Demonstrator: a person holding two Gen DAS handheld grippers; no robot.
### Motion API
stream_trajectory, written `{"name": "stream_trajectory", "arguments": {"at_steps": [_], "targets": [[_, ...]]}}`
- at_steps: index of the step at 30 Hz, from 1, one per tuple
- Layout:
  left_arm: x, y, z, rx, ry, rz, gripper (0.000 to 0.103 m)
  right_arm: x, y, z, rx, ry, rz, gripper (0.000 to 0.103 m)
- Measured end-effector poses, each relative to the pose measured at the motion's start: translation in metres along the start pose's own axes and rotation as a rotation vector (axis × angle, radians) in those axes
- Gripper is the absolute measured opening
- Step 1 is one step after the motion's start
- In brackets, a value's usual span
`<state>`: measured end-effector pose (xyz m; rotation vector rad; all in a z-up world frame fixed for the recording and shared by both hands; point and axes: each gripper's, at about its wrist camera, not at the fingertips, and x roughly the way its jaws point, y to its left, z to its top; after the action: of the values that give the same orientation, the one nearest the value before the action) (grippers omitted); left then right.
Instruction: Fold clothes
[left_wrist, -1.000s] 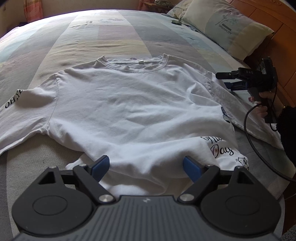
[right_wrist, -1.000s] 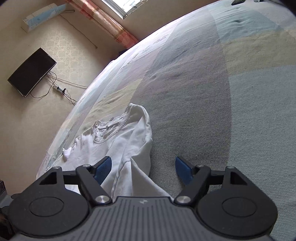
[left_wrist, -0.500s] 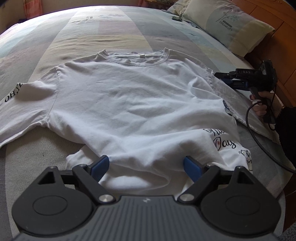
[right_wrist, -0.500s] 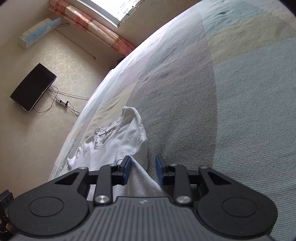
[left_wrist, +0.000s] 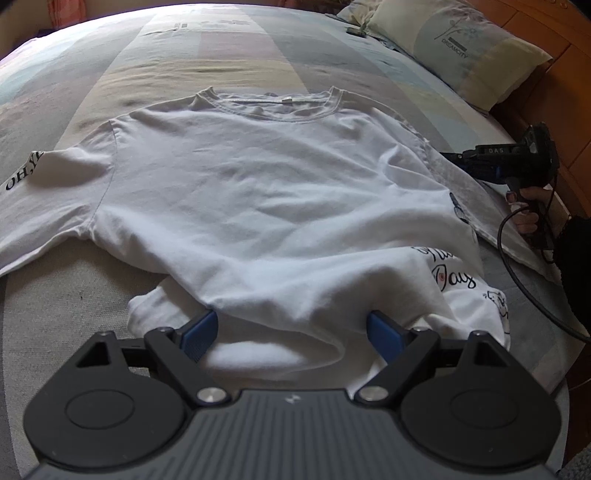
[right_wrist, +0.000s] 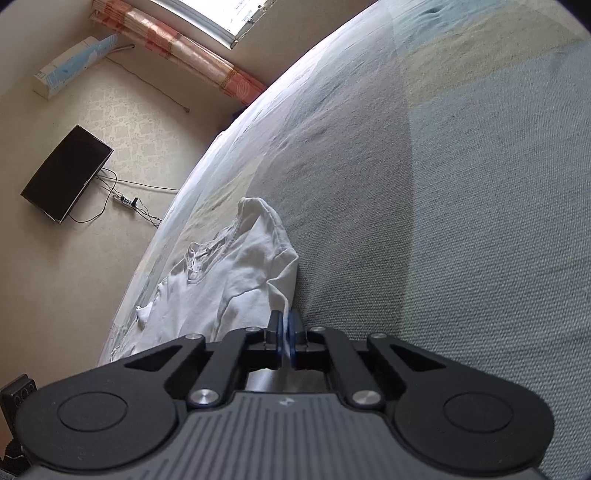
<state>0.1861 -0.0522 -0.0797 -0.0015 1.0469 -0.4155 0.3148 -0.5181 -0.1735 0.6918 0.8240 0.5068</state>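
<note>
Right tongs (right_wrist: 287, 334) clamp the white T-shirt (left_wrist: 266, 206) sleeve edge (thin fold); left tongs (left_wrist: 291, 330) gape apart over its hem.

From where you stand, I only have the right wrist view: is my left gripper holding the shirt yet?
Observer: No. The left gripper is open, its jaws wide apart at the hem of the white T-shirt.
Operator: Is the shirt flat?
Observer: Mostly; the hem is bunched, folded over near the printed lettering.
Operator: Anything near my right hand?
Observer: A pillow lies beyond it, against the wooden headboard. The right gripper is shut on the sleeve.
</note>
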Motion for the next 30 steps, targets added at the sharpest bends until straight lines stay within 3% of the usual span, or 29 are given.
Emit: {"name": "stream_trajectory", "arguments": {"at_steps": [5, 8, 12, 16, 18, 23, 26, 29, 30], "targets": [[-0.002, 0.0, 0.001, 0.002, -0.013, 0.002, 0.088, -0.017, 0.024, 0.005, -0.089, -0.055, -0.153, 0.005], [-0.003, 0.001, 0.001, -0.004, -0.016, -0.001, 0.088, -0.029, 0.025, 0.014, -0.085, -0.092, -0.22, 0.006], [-0.006, 0.004, 0.001, -0.002, -0.026, 0.0, 0.088, -0.03, 0.019, 0.014, -0.053, -0.103, -0.398, 0.002], [-0.012, 0.009, 0.006, 0.0, -0.054, 0.007, 0.088, -0.048, 0.025, 0.011, -0.004, -0.202, -0.401, 0.009], [-0.013, 0.011, 0.006, -0.005, -0.058, 0.006, 0.088, -0.057, 0.035, 0.01, -0.009, -0.215, -0.345, 0.01], [-0.013, 0.017, 0.007, -0.017, -0.068, 0.006, 0.088, -0.022, 0.083, 0.016, -0.119, -0.126, -0.267, 0.012], [-0.014, 0.02, 0.008, -0.025, -0.074, 0.006, 0.088, 0.022, 0.105, 0.017, -0.178, -0.029, -0.277, 0.015], [-0.017, 0.026, 0.008, -0.037, -0.081, 0.009, 0.088, 0.069, 0.111, 0.014, -0.252, 0.082, -0.416, 0.018], [-0.017, 0.028, 0.008, -0.041, -0.083, 0.01, 0.088, 0.078, 0.109, 0.014, -0.282, 0.076, -0.456, 0.005]]}}
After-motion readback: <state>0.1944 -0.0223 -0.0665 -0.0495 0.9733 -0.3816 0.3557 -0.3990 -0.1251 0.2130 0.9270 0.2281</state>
